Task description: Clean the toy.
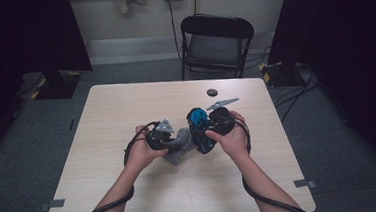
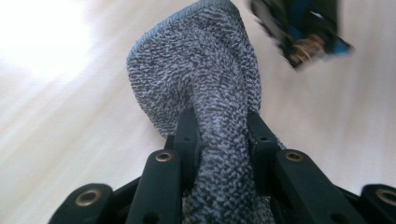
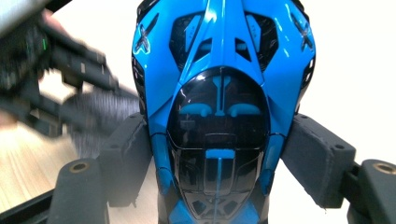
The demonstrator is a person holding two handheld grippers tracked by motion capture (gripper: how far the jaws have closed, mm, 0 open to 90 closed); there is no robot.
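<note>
Jaws of the left gripper (image 2: pixel 222 135) are pinching a grey speckled terry cloth (image 2: pixel 205 79); the right gripper (image 3: pixel 219 158) is clamping a glossy blue-and-black toy car (image 3: pixel 222 84) above the pale wooden table (image 1: pixel 126 105).

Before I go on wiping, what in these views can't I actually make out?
- Toy car: its underside and wheels are hidden; in the right gripper view its rear is cut off by the bottom edge.
- Grey cloth: whether it touches the car; the high view is too small.
- Small dark round thing on the table: too small to identify.
- Left gripper: blurred in the right gripper view.
</note>
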